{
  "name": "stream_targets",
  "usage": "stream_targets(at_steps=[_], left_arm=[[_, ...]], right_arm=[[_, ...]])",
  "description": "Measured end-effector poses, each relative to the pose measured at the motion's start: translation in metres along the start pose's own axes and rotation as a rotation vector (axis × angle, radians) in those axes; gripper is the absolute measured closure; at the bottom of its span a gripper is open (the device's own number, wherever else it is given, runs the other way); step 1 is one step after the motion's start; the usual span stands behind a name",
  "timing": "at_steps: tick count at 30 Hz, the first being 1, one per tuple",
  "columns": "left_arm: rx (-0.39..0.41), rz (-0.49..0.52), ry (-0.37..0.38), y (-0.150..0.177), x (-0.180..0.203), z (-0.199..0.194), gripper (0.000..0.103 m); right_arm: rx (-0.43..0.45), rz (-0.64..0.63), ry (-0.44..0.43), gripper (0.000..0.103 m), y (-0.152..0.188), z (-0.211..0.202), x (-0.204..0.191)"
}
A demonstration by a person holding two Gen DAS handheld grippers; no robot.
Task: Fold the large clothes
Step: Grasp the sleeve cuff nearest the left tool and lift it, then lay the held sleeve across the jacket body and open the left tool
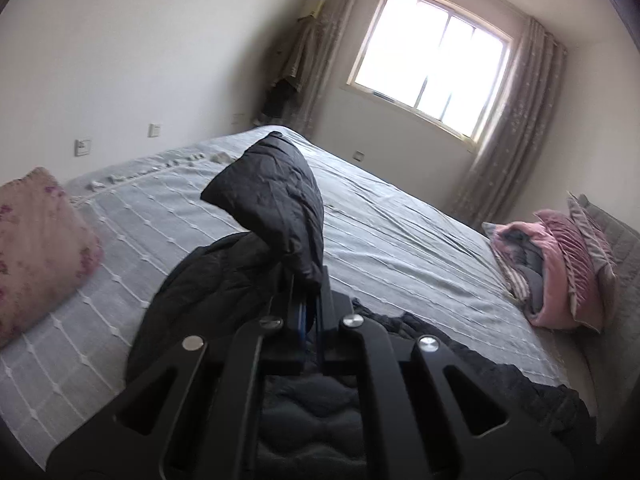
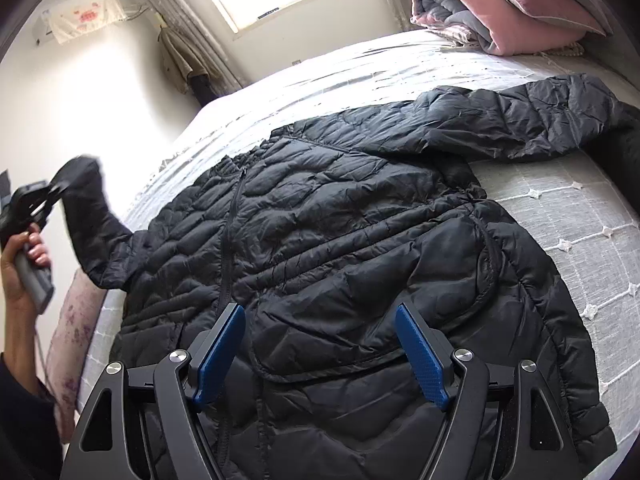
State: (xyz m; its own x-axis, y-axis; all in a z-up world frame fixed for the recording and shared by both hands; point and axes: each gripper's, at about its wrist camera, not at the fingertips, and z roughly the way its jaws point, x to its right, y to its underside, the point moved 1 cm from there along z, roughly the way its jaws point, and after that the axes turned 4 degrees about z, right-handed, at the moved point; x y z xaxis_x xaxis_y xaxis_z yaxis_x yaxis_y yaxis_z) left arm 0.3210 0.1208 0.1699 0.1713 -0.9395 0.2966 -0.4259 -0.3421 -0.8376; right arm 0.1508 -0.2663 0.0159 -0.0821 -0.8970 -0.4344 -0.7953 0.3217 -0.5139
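A black quilted puffer jacket (image 2: 340,232) lies spread front-up on the bed, zipper closed, one sleeve (image 2: 540,120) stretched out to the right. My left gripper (image 1: 310,292) is shut on the other sleeve's cuff (image 1: 276,200) and holds it lifted above the bed; it also shows at the left of the right wrist view (image 2: 52,196). My right gripper (image 2: 320,344) is open with blue pads (image 2: 420,356) hovering just over the jacket's lower part, holding nothing.
The bed has a light grey-white checked cover (image 2: 580,240). A floral pillow (image 1: 36,248) lies at the left edge. A pink and grey folded quilt pile (image 2: 500,4) sits at the far right. A window (image 1: 432,60) with curtains is behind.
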Motion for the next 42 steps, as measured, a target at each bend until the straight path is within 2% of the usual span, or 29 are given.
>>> stream_targets(at_steps=[3, 6, 14, 17, 20, 22, 23, 27, 34, 38, 42], left_arm=[[-0.041, 0.023, 0.058, 0.026, 0.042, 0.021, 0.099], [-0.105, 0.034, 0.083, 0.056, 0.072, 0.049, 0.099], [-0.300, 0.025, 0.102, 0.123, 0.108, 0.111, 0.095], [-0.356, 0.010, 0.115, 0.138, 0.109, 0.120, 0.089], [-0.438, -0.014, 0.159, 0.156, 0.108, 0.129, 0.078], [-0.491, -0.018, 0.174, 0.166, 0.107, 0.131, 0.062], [-0.507, -0.015, 0.183, 0.168, 0.106, 0.130, 0.059], [-0.519, -0.023, 0.239, 0.166, 0.107, 0.119, 0.051], [-0.508, -0.128, 0.356, 0.145, 0.092, 0.069, 0.050], [-0.499, -0.175, 0.317, 0.141, 0.052, 0.023, 0.049], [-0.515, -0.152, 0.157, 0.144, 0.002, -0.021, 0.046]], right_arm=[[0.010, 0.020, -0.009, 0.025, -0.003, -0.005, 0.005], [0.023, 0.044, -0.015, 0.025, -0.006, -0.011, 0.013], [0.041, 0.116, -0.041, 0.025, -0.014, -0.022, 0.033], [0.042, 0.130, -0.049, 0.025, -0.015, -0.024, 0.037], [0.038, 0.140, -0.057, 0.025, -0.015, -0.025, 0.038], [0.035, 0.141, -0.056, 0.025, -0.015, -0.025, 0.038], [0.035, 0.140, -0.055, 0.025, -0.015, -0.025, 0.038], [0.036, 0.135, -0.051, 0.025, -0.015, -0.025, 0.038], [0.042, 0.179, -0.033, 0.025, -0.018, -0.027, 0.055], [0.044, 0.226, -0.041, 0.025, -0.020, -0.030, 0.068], [0.053, 0.260, -0.040, 0.025, -0.027, -0.032, 0.081]])
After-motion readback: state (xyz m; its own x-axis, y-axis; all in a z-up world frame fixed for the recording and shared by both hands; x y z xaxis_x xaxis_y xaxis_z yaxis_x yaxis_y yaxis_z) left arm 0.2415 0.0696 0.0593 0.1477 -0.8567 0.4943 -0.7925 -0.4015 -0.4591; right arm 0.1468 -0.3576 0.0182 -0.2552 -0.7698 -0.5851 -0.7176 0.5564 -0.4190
